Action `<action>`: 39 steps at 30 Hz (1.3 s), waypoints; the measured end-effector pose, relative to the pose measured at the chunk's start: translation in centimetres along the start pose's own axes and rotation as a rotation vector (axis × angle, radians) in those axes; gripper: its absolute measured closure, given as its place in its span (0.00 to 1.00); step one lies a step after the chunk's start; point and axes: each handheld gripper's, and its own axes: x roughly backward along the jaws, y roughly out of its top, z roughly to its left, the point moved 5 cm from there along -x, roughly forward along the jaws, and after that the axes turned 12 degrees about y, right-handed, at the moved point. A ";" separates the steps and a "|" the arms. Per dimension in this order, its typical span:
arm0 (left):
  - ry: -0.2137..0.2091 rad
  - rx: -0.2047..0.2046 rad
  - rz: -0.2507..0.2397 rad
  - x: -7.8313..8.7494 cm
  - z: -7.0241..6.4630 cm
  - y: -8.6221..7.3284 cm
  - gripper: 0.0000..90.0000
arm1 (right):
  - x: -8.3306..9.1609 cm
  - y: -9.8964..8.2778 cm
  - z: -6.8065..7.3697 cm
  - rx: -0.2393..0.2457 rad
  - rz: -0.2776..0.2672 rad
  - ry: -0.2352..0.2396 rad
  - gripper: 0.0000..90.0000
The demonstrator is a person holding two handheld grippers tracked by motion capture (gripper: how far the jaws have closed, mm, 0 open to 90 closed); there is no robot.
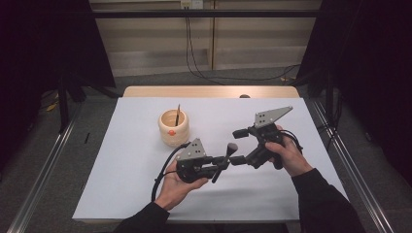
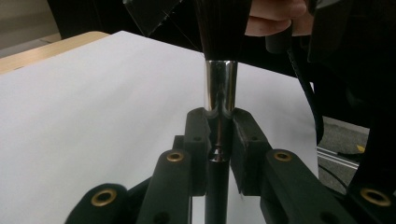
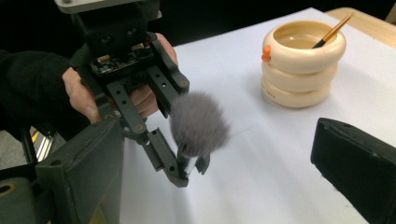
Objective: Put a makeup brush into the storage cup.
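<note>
White paper covers the table [image 1: 145, 194], with a wooden edge showing at the far side and dark curtains plus loose cables behind.

So the left gripper [image 1: 219, 162] has its jaws clamped tight on a makeup brush [image 1: 228, 154], pinching it right at the bottom of the shiny metal ferrule [image 2: 221, 86] where the dark handle starts. In the left gripper view the ferrule stands straight up at 12 o'clock out of the two pads, and the handle runs down between them toward 6 o'clock. In the high view the brush's long axis is tilted: fluffy head up around 1 o'clock, handle end poking out around 7 o'clock below the jaws. It's up off the paper, roughly mid-table, a bit toward the near edge.

The right gripper [image 1: 241, 145] sits at about 2 o'clock from the brush, jaws spread wide apart with nothing in them. In the right gripper view its two black jaws sit at the lower left and lower right corners, and the grey bristle head [image 3: 198, 122] is between them but farther off, not touching either.

Only container around is a cream ribbed cup [image 1: 173, 127] with a small orange tab on its side, at about 10 o'clock from the brush, well apart from both hands. It's got one thin paintbrush [image 1: 178, 114] inside, leaning on the rim, wooden end sticking up.
</note>
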 end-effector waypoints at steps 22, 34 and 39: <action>0.046 0.021 -0.028 0.9 0.8 0.4 0.87 | 0.9 -1.2 0.6 0.044 -0.176 -0.164 0.03; 0.071 0.045 -0.046 2.2 1.6 0.7 0.87 | 2.1 -2.9 0.4 0.027 -0.212 -0.323 0.01; 0.090 0.053 -0.054 2.8 2.2 0.9 0.87 | 2.4 -4.0 0.3 0.037 -0.198 -0.373 0.01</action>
